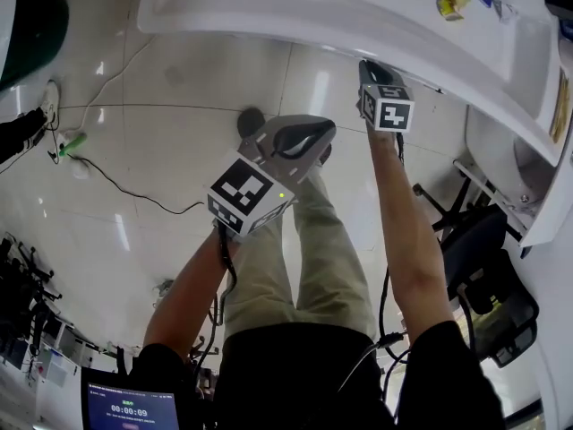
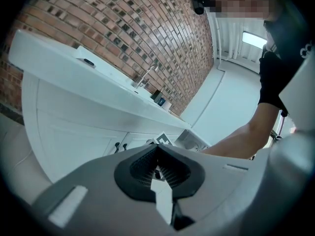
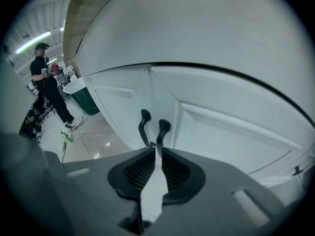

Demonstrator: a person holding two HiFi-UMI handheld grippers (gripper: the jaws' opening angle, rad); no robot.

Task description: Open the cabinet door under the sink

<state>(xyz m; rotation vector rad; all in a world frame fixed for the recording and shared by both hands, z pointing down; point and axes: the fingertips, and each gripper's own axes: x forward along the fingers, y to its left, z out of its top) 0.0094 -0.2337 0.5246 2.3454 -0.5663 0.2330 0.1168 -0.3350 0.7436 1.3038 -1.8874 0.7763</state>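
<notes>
Worktop (image 1: pixel 358 25): white, spanning the top of the head view, with a tap (image 2: pixel 145 75) standing on it before a brick wall (image 2: pixel 123 28). Pale tiled floor (image 1: pixel 161 133) below.

Cabinet fronts: two white panelled doors under the worktop, both flush and shut, meeting at a vertical seam. The right-hand cabinet door (image 3: pixel 236 132) carries a black handle (image 3: pixel 161 129) just beside the seam. The left-hand door (image 3: pixel 118 95) carries a twin handle (image 3: pixel 143 124) on its own side of the seam.

Right arm (image 1: pixel 412 240): stretched forward with bare forearm, reaching in beneath the worktop's edge, its tool pitched steeply down.

Left arm (image 1: pixel 188 294): bent and held back over the person's legs (image 1: pixel 295 267), well apart from the cabinet.

Right hand-held gripper (image 3: pixel 156 149): jaws drawn almost together with only a slim gap between the pads. The tips pinch the lower end of the handle on the right-hand cabinet door.

Left hand-held gripper (image 2: pixel 157 149): jaws meeting at the tips with nothing between them, pointing near level toward the cabinet.
</notes>
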